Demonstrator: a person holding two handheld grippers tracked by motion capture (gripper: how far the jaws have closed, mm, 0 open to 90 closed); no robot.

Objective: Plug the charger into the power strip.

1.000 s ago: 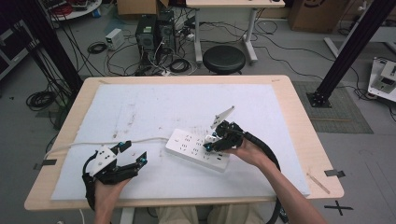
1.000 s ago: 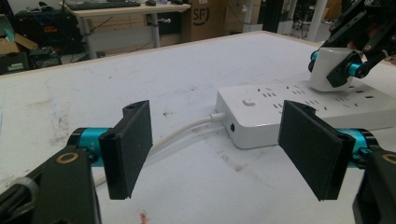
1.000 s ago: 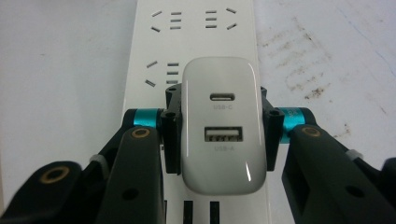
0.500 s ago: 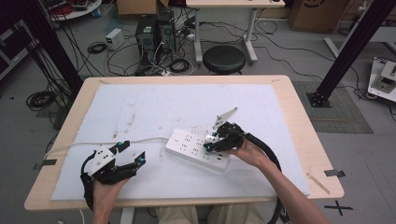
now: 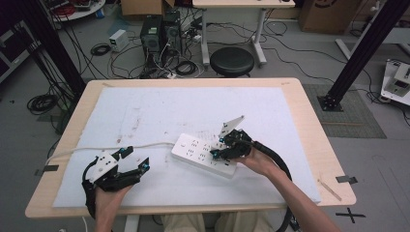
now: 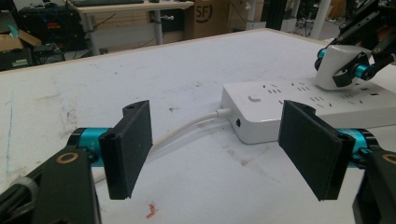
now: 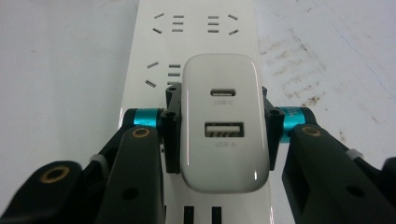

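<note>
A wooden table (image 5: 309,125) carries a white mat (image 5: 159,111) that covers nearly all of its top. On the mat, a little right of the middle, lies a white power strip (image 5: 198,152), set at a slant, and its white cable (image 5: 111,147) runs from its left end over the mat to the left edge of the table.

The right forearm comes in from the bottom right and goes up and to the left, with the wrist just above the near right end of the strip. The right gripper (image 5: 231,147) points toward the strip, its grey plate raised up behind it. Its jaws are clamped on a white charger (image 7: 226,123), one pad on each long side. The charger has a USB-C port above a USB-A port on the face, and it stands on the strip over the sockets near that end. I cannot tell if its pins are already fully in.

The left hand rests low at the near left part of the mat, well apart from the strip. The left gripper (image 5: 133,162) points to the right, toward the cable end of the strip. Its jaws stand wide apart and hold nothing.
</note>
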